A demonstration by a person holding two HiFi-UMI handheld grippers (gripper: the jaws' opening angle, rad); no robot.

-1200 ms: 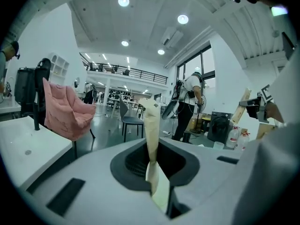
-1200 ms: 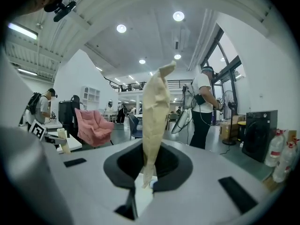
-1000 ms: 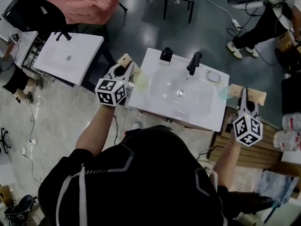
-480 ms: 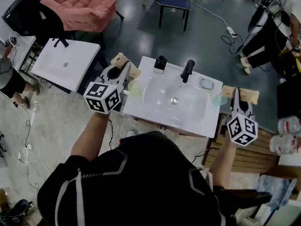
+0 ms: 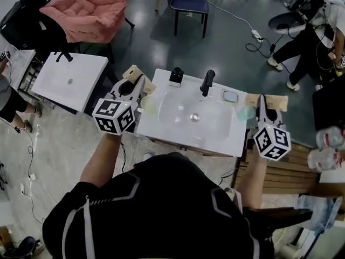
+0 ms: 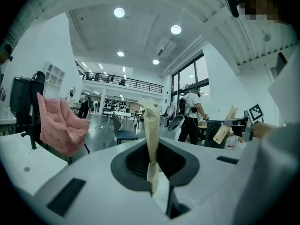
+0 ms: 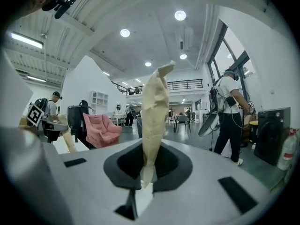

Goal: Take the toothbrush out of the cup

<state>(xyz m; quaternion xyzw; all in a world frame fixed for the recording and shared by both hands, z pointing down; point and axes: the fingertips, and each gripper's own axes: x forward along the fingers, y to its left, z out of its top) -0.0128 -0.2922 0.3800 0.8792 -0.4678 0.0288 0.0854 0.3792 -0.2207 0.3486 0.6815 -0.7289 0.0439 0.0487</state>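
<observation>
White basin [image 5: 215, 143] sits mid-frame, its black tap [image 5: 207, 82] at the top edge. We've got the left claw [image 5: 141, 80] at the basin's left edge, tan-wrapped jaws pressed together, nothing between them. A pale yellow cup [image 5: 148, 104] stands on the rim just beside it. Over at the right edge, the right claw [image 5: 265, 100] is likewise closed and empty, with a pale green cup [image 5: 247, 113] just beside it. The toothbrush we can't make out in either cup.
</observation>
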